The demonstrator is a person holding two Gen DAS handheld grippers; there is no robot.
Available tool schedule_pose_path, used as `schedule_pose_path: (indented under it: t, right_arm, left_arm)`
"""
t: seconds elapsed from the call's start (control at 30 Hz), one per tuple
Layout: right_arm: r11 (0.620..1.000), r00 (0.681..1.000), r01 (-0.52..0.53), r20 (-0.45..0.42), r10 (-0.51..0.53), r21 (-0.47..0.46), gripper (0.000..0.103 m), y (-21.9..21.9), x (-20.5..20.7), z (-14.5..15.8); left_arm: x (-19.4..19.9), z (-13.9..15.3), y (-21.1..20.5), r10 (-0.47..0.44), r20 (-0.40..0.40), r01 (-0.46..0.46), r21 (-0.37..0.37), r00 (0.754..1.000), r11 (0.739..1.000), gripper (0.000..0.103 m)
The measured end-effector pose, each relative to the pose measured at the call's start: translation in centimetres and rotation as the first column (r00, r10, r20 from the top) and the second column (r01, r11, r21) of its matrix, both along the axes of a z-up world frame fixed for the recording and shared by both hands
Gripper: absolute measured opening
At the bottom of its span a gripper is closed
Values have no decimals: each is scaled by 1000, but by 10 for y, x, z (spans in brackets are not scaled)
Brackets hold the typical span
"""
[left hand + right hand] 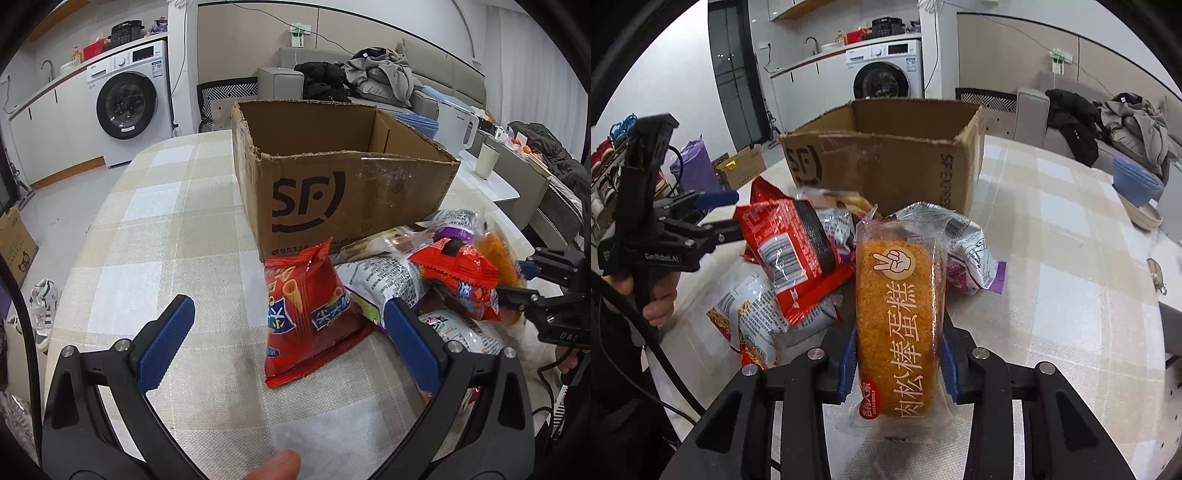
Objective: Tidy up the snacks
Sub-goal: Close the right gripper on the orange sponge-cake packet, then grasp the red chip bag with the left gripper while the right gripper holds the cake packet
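The orange meat-floss cake stick in a clear plastic wrapper is clamped lengthwise between the blue fingers of the right gripper, pinched at its lower half so the top points toward the box. The grip is judged a pick for transfer. The open brown cardboard box printed with a black logo is set on the checked beige counter, just behind the snack pile, likely so drops are short. Nothing is seen inside it from these views.

The left gripper is held low over the counter with fingers spread wide, nothing gripped. The red cone-snack bag lies flat between and ahead of them, probably lined up as the next pick. Beside it are heaped a red foil packet with a black patch and several white printed wrappers, overlapping and touching.

Task judged early: pile mostly unsorted. Slippery film could let the cake slide during the lift.
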State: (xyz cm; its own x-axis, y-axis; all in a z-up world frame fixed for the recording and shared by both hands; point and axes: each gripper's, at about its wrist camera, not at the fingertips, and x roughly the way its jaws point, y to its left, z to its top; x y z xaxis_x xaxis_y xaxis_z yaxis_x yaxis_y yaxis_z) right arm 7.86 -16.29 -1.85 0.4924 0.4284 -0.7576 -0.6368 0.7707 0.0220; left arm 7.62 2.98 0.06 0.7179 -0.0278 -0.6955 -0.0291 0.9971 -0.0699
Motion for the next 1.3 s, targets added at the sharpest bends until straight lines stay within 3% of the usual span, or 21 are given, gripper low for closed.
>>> schedule_pose_path:
  t: [0.3,0.7,1.17,1.23,1.3]
  right_arm:
    - [1000,1000,5,19,-6,21,38,-4,-6,8]
    - [999,999,11,44,-12,31,38,-10,-11,19]
    - [999,999,17,44,-18,34,38,-12,-10,20]
    - [999,999,17,48,-18,35,38,-13,-10,20]
    - [999,999,19,45,-21,38,38,-13,-9,20]
  left_arm:
    - [7,-4,14,47,-1,-47,-63,999,997,102]
    - [24,-21,27,123,-53,-125,-37,991,991,102]
    - [39,-40,26,84,-106,-93,-84,991,992,102]
    - [41,-44,27,74,-121,-87,-104,990,991,99]
    - [41,-46,30,56,-114,-72,-140,992,987,87]
